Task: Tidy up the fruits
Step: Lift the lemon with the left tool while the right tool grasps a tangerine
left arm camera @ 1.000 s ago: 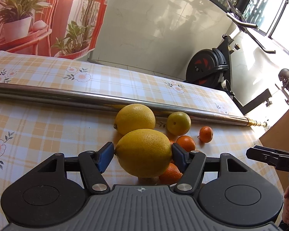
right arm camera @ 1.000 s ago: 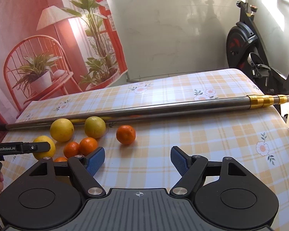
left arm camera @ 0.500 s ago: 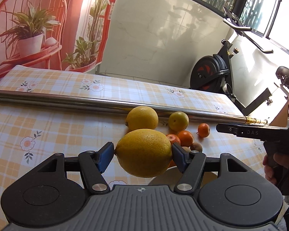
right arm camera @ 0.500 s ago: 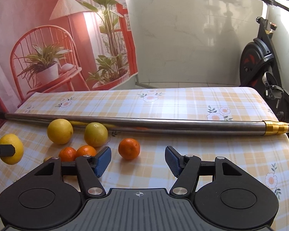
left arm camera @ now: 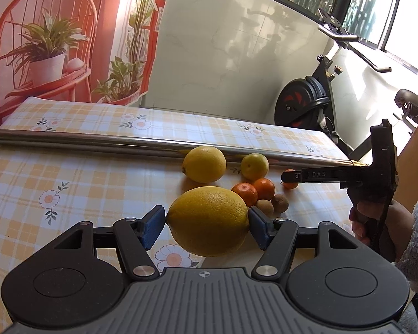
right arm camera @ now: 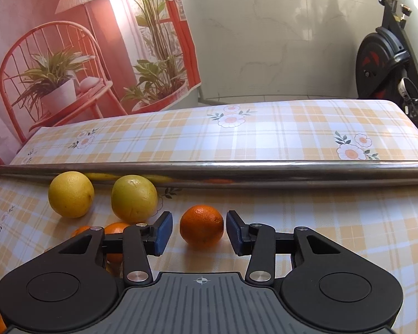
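Here the left tongs [left arm camera: 207, 221] grip a big yellow lemon [left arm camera: 208, 220] above the surface [left arm camera: 69, 178], while the right tongs [right arm camera: 199, 232] have just been closing around a small orange [right arm camera: 202, 226], pads not yet touching it

Metal pole [right arm camera: 209, 172] spans tablecloth [right arm camera: 334, 222] crosswise, barring reach to far half. Fruit cluster crowds near-left: lemon [right arm camera: 71, 194], greenish citrus [right arm camera: 134, 198], small mandarins [left arm camera: 255, 190]. Right of lone orange [right arm camera: 202, 227], cloth lies bare, free passage. Bare cloth also left of cluster [left arm camera: 69, 189].
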Tool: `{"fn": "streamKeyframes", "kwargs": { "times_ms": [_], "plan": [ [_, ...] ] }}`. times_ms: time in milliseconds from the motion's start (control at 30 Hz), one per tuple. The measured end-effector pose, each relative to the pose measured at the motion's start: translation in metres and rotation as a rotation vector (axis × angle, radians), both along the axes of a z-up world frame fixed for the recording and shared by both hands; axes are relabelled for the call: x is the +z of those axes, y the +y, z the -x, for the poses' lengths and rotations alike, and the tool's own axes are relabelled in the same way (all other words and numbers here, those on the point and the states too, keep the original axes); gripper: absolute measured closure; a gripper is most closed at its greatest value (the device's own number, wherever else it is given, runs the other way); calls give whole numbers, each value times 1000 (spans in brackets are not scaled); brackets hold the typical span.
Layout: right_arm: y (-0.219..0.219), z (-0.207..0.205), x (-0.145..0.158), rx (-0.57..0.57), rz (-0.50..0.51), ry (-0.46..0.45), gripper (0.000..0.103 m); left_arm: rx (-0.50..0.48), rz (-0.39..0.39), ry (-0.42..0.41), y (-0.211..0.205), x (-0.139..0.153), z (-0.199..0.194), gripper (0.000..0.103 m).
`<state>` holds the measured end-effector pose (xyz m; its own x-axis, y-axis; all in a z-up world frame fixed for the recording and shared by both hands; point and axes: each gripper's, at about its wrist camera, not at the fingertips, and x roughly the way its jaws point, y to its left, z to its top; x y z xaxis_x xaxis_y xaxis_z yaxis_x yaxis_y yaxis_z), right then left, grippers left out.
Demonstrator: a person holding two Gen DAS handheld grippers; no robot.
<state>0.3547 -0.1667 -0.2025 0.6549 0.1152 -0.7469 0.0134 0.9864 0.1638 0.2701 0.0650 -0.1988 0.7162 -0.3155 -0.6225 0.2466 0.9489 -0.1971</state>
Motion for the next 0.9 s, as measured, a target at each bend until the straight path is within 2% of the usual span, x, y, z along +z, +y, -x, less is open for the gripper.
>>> {"fn": "streamKeyframes", "kwargs": {
  "times_ms": [33, 233, 433, 633, 900],
  "plan": [
    [1, 1, 0, -4, 9, -2, 71, -6, -2, -2, -1, 0, 1, 35],
    [-1, 14, 5, -18, -16, -10, 71, -32, -5, -5, -2, -1, 6, 35],
    [5, 48, 24, -7, -84, -57, 72, -55, -20, -7, -5, -3, 14, 35],
    [27, 92, 40, 54, -65, -98, 72, -97, -33, 7, -10, -8, 21, 35],
    [38, 127, 47, 82, -76, -85, 72, -168, -77, 12, -24, -15, 21, 37]
  ]
}}
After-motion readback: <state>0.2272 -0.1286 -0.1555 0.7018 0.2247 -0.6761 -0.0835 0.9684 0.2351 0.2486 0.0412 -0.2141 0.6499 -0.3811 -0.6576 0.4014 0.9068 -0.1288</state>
